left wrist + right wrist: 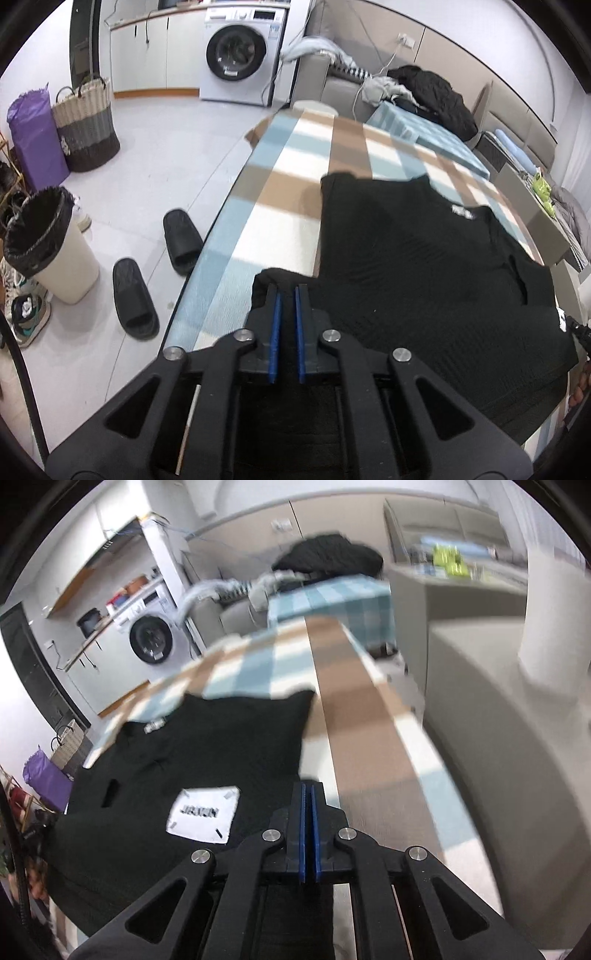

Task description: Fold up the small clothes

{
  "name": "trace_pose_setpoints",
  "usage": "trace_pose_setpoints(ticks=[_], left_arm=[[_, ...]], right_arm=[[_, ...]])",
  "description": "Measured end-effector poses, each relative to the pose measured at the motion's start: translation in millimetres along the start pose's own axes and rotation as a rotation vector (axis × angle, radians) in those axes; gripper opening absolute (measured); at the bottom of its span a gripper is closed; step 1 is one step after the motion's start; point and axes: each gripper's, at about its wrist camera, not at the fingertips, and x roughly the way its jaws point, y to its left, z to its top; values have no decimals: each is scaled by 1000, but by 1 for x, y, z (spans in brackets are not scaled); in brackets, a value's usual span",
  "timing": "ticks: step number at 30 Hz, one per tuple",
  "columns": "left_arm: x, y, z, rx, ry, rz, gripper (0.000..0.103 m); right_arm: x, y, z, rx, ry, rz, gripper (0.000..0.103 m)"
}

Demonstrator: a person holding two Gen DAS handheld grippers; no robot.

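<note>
A black knit garment (413,266) lies spread on the checked tablecloth (280,173). My left gripper (288,288) has its blue pads nearly together, pinching a near-left corner of the garment. In the right wrist view the same garment (207,753) shows a white label patch (201,818). My right gripper (308,788) is shut on the garment's right edge, close above the cloth (354,716).
Left of the table on the floor are two black slippers (155,273), a lined bin (44,243), a woven basket (86,125) and a purple bag (33,136). A washing machine (240,51) stands at the back. A sofa with clothes (424,92) is beyond the table.
</note>
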Motion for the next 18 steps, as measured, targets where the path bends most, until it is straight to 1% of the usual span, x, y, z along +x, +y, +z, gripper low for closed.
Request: trace_pose_setpoints(ticks=[1, 2, 3, 4, 5, 6, 7, 8, 13, 15, 16, 17, 18], left_arm=[[-1, 2, -2, -11, -1, -5, 5], [-1, 5, -5, -22, 3, -6, 9], [-3, 6, -7, -25, 6, -4, 12], [-5, 7, -9, -26, 5, 2, 19], [-10, 8, -13, -29, 2, 20, 29], [-15, 9, -15, -33, -4, 32, 33], [-21, 10, -19, -37, -12, 33, 40], [-28, 10, -23, -42, -21, 30, 46], [-58, 8, -39, -46, -18, -14, 48], [-69, 7, -46, -53, -19, -34, 55], [-74, 6, -50, -63, -19, -47, 63], [-78, 4, -55, -71, -16, -65, 67], [-81, 1, -58, -73, -13, -76, 68]], right_arm=[[3, -4, -2, 15, 24, -6, 6], [4, -9, -5, 35, 47, -8, 9], [3, -11, -7, 43, 54, -5, 10], [-1, -14, -9, 55, 55, -5, 17], [-6, -16, -12, 67, 55, -4, 29], [-12, -19, -14, 91, 57, -5, 35], [-19, -23, -18, 120, 52, 1, 41], [-28, -26, -22, 145, 40, 20, 41], [-67, -29, -45, 202, 32, 112, 49], [-78, -29, -55, 229, 35, 163, 50], [-81, -28, -61, 241, 44, 201, 52], [-83, -27, -66, 252, 56, 237, 54], [-83, -24, -72, 257, 72, 271, 54]])
